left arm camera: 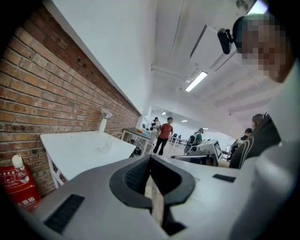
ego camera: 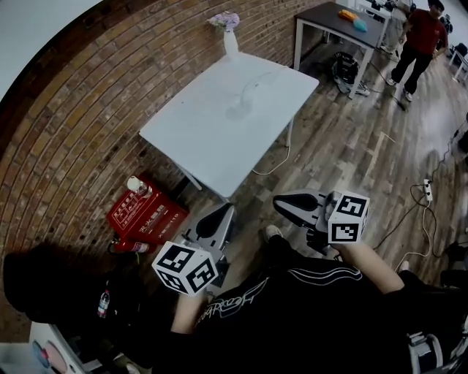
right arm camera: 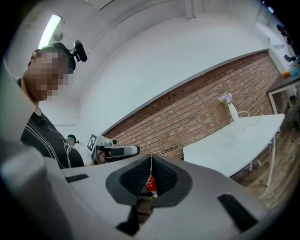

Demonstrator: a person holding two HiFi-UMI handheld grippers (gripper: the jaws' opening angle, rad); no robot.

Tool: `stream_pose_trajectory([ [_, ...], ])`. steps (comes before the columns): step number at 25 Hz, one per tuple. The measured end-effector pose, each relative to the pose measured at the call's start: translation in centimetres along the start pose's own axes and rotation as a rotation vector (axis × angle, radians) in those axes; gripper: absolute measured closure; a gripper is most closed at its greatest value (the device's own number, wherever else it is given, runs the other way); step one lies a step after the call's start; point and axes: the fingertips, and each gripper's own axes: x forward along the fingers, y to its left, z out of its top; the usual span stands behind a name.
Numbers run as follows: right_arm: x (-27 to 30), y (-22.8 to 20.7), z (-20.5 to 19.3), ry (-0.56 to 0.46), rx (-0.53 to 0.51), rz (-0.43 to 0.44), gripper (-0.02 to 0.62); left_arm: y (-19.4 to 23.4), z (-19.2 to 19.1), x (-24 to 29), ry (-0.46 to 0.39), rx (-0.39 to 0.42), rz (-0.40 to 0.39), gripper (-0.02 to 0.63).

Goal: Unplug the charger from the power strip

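Note:
On the white table (ego camera: 219, 139) lies a pale object with a thin white cable (ego camera: 247, 93) curling from it; I cannot make out a charger or plug. The cable hangs off the table's right edge to the floor. My left gripper (ego camera: 224, 210) and right gripper (ego camera: 279, 202) are held side by side in front of the person's body, short of the table's near corner. Both are shut and hold nothing. The left gripper view shows shut jaws (left arm camera: 151, 187) with the table (left arm camera: 79, 147) ahead on the left. The right gripper view shows shut jaws (right arm camera: 150, 180) with the table (right arm camera: 234, 140) to the right.
A vase of flowers (ego camera: 229, 33) stands at the table's far end by the brick wall. A red box (ego camera: 146, 215) sits on the floor to the left. A white power strip (ego camera: 428, 191) with cables lies on the wooden floor at right. A person in red (ego camera: 420, 40) stands by a dark table (ego camera: 329, 18).

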Motion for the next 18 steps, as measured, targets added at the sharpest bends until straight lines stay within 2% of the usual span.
stream_pose_trajectory([
  [6,2.0,-8.7,2.3,-0.003,0.064,0.020,0.597,5.2,1.2,7.1,0.052,-0.030,0.040,0.603],
  [13,3.4,-19.8,7.2,-0.004,0.083,0.025,0.597,11.0,4.5,17.4,0.107,-0.052,0.061,0.603],
  [18,3.0,-25.8,10.0,0.005,0.056,0.008,0.597,13.4,6.6,22.8,0.116,-0.056,0.066,0.603],
])
